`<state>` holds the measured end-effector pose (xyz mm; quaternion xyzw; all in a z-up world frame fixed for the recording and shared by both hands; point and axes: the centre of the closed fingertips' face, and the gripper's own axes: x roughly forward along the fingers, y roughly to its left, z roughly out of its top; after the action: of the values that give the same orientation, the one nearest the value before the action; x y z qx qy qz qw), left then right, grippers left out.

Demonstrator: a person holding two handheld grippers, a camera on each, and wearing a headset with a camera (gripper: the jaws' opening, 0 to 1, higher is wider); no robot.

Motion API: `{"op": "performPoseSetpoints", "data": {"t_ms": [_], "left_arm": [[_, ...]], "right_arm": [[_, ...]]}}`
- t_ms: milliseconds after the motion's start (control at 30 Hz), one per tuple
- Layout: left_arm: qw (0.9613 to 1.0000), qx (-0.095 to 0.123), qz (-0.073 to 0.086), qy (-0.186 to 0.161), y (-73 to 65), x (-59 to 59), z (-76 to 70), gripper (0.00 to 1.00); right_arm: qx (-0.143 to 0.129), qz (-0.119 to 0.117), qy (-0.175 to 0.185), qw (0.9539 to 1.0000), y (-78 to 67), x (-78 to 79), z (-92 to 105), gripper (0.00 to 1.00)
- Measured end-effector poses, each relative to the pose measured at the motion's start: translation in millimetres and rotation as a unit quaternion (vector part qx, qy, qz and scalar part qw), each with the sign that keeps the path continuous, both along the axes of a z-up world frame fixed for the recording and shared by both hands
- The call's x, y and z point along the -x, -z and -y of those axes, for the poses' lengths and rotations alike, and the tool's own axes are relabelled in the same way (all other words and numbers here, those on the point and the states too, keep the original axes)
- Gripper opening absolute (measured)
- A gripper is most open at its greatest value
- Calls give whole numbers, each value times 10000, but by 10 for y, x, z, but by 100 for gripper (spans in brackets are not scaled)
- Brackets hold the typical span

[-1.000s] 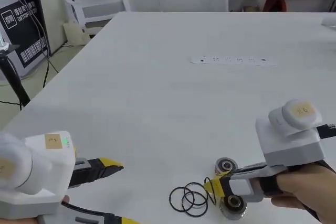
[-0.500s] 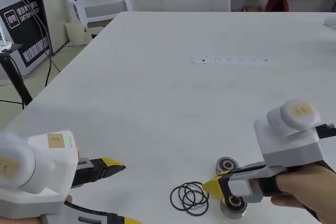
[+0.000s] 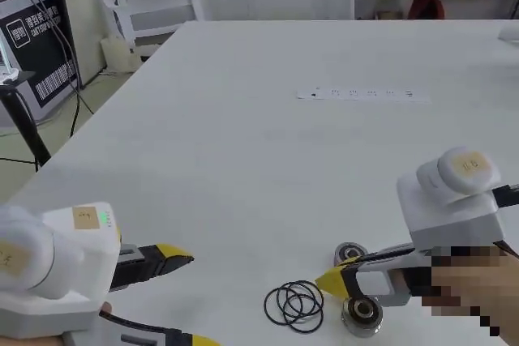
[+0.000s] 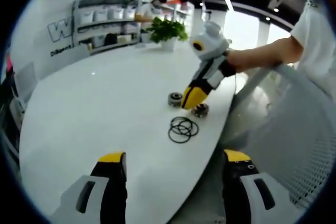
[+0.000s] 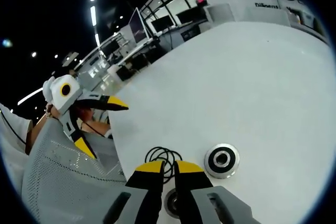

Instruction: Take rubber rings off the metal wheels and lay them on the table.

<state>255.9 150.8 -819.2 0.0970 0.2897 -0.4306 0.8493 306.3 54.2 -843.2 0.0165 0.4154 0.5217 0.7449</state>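
A: Nearest first?
B: Left gripper [image 3: 185, 297] at the near edge of the worktop [image 3: 243, 135]; fingers spread wide, nothing between; well apart from the work.
A: And the rubber rings [image 3: 294, 305]?
B: Heaped and overlapping, flat on the worktop, between the two grippers but far closer to the right gripper [image 3: 332, 283]; fingers there pressed together, seemingly pinching nothing; tips just beside the heap, touching or apart impossible to tell.
A: Metal wheels?
B: Nearer wheel [image 3: 361, 313] flat on the worktop, partly under the right fingers; farther wheel [image 3: 349, 254] just beyond them; rims bare or ringed, too small to tell.
A: Best handling, then?
B: Probably a check of both rims next; for any ring found, pin the wheel with the left fingers, hook the rubber with one right tip, roll outward round the rim rather than yanking upward; lay beside the heap, not across; mind the loose rings on pulling back, easily snagged and dragged.
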Motion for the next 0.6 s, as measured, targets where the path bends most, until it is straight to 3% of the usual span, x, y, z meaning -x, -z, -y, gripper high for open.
{"op": "performPoseSetpoints", "data": {"t_ms": [167, 400, 600], "left_arm": [[10000, 8, -15, 21, -6, 19, 12, 75], [10000, -5, -54, -5, -14, 28, 31, 75], [10000, 48, -70, -20, -22, 21, 40, 75]], "right_arm": [[7, 5, 35, 10000, -26, -30, 32, 7], [-75, 222, 77, 9997, -177, -111, 55, 10], [-155, 221, -60, 9996, -262, -74, 63, 17]]}}
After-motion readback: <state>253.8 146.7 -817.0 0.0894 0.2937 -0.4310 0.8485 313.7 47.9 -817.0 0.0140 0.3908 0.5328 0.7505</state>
